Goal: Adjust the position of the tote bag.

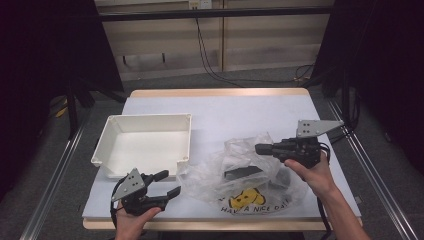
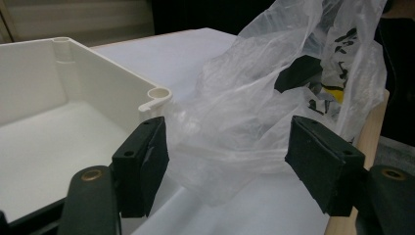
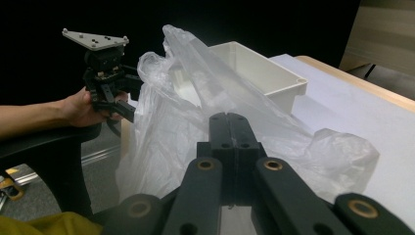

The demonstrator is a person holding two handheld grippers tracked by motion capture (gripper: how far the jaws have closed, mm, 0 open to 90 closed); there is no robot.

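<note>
On the worktop [image 1: 220,107] there is one white box [image 1: 144,144], lying toward nine o'clock, and one clear plastic bag [image 1: 250,175], lying toward five o'clock. Inside the bag shows one flat black piece [image 1: 243,172], and the yellow print on it makes one figure [image 1: 248,198]. Two grippers are counted, the left gripper [image 1: 167,183] at seven o'clock and the right gripper [image 1: 265,148] at four o'clock, each held by one hand.

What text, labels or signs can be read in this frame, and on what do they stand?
"HAVE A NICE DAY", partly creased, final letters unclear: black print on the clear plastic bag, under a yellow figure, high view.
Black print on the bag in the left gripper view: too crumpled to read.
White tray, left gripper, right gripper: no text.
</note>
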